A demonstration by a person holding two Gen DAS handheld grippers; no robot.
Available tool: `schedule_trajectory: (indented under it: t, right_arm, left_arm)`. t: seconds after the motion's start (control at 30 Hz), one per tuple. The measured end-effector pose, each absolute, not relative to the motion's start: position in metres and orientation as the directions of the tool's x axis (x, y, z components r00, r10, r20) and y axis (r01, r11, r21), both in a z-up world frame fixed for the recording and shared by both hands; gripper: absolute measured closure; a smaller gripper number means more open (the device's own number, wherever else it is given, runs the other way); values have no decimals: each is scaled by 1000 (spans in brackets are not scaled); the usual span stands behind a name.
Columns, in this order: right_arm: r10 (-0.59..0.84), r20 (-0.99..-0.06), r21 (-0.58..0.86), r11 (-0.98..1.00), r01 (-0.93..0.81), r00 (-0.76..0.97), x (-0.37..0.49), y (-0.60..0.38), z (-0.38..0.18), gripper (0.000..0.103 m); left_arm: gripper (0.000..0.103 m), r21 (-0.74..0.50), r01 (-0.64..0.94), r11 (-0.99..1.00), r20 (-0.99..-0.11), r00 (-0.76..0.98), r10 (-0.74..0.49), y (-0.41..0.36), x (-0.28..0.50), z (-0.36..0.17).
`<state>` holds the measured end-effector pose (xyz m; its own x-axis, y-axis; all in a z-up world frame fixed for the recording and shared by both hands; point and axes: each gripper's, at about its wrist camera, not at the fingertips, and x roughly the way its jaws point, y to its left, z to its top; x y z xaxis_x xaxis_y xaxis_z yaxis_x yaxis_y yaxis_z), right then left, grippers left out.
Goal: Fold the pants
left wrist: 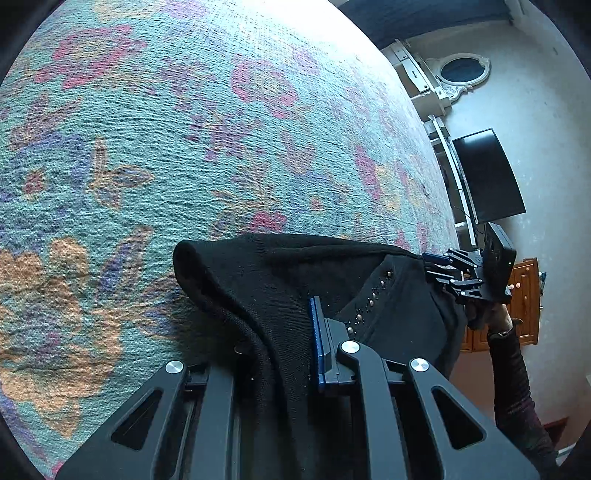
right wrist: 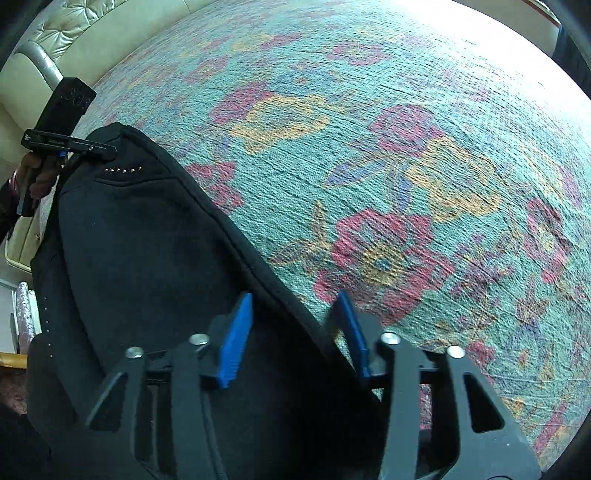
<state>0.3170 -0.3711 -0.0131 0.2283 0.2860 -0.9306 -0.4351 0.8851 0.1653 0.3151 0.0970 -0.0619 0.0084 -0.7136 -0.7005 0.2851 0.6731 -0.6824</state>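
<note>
Black pants [left wrist: 266, 280] with a row of small studs hang over a floral teal rug [left wrist: 147, 147]. My left gripper [left wrist: 284, 332] is shut on a bunch of the fabric. One blue pad [left wrist: 317, 343] shows; the other finger is buried under cloth. In the right wrist view the left gripper [right wrist: 110, 151] pinches the far corner of the pants [right wrist: 147, 240]. My right gripper [right wrist: 293, 332] straddles the pants' near hem, its blue pads [right wrist: 236, 339] still apart with the hem between them, and reads as open. It also shows as the right gripper [left wrist: 430, 266] at the cloth's far corner.
The rug [right wrist: 406, 166] fills most of both views. A cream sofa [right wrist: 74, 29] lies at the top left of the right wrist view. A dark screen [left wrist: 487, 177], a white shelf with an oval mirror [left wrist: 463, 70] and a wooden cabinet [left wrist: 524, 295] stand by the wall. A sleeved arm [left wrist: 513, 369] holds the right gripper.
</note>
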Motion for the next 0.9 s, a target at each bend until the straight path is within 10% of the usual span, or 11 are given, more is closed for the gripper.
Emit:
schedule_trajectory:
  t: [0.13,0.4,0.77,0.9]
  right_arm:
    - [246,-929,98,882,-460,275,291,-366,2,93]
    - [174,-800,-111,898,-426,574,183,-353,62,93]
    - [134,-794,-182,878,-442,593,46,-323,7,90]
    - [213,-820,-50,898,-437,532,41,-326,5,40]
  left_arm:
    - [93,-660,347,666,-690,68,-720,109,308,-44]
    - [93,-670,569,477,-494,138,-858,135,232,29]
    - [81,-734,443,515,-508,145,-849,185,135,-13]
    - [73,-708,380,595,-585,155,-796,183,112,-32]
